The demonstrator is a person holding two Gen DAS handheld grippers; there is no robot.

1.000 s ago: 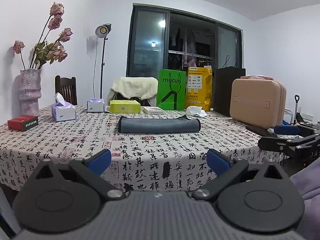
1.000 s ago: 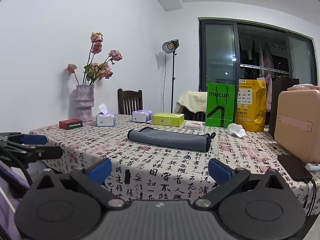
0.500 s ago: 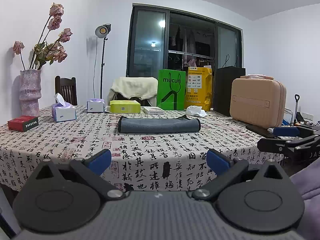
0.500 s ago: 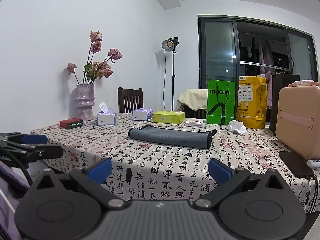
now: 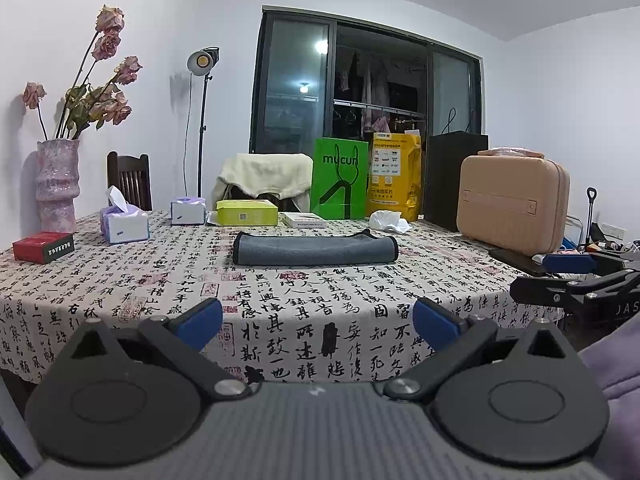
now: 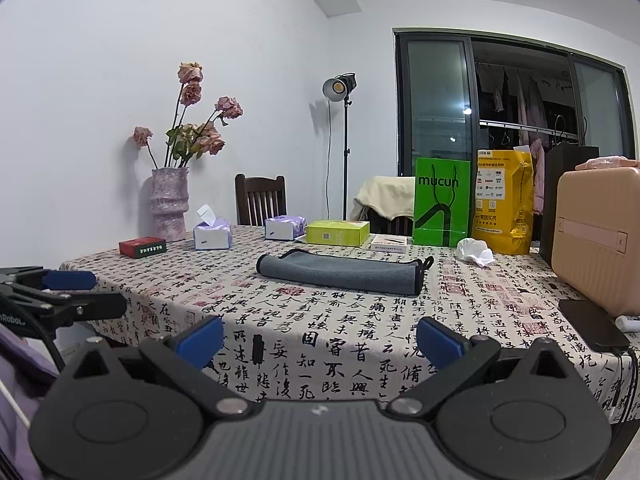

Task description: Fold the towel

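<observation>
Across the calligraphy-print cloth worktop [image 5: 304, 304], the long grey microfibre towel [image 5: 314, 249] lies well ahead of both spread, empty jaws, so you're at the approach: reach for its near edge.

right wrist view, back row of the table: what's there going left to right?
Vase → red box → tissue pack → purple tissue box → yellow-green box → green bag → yellow bag → pink suitcase.
</observation>
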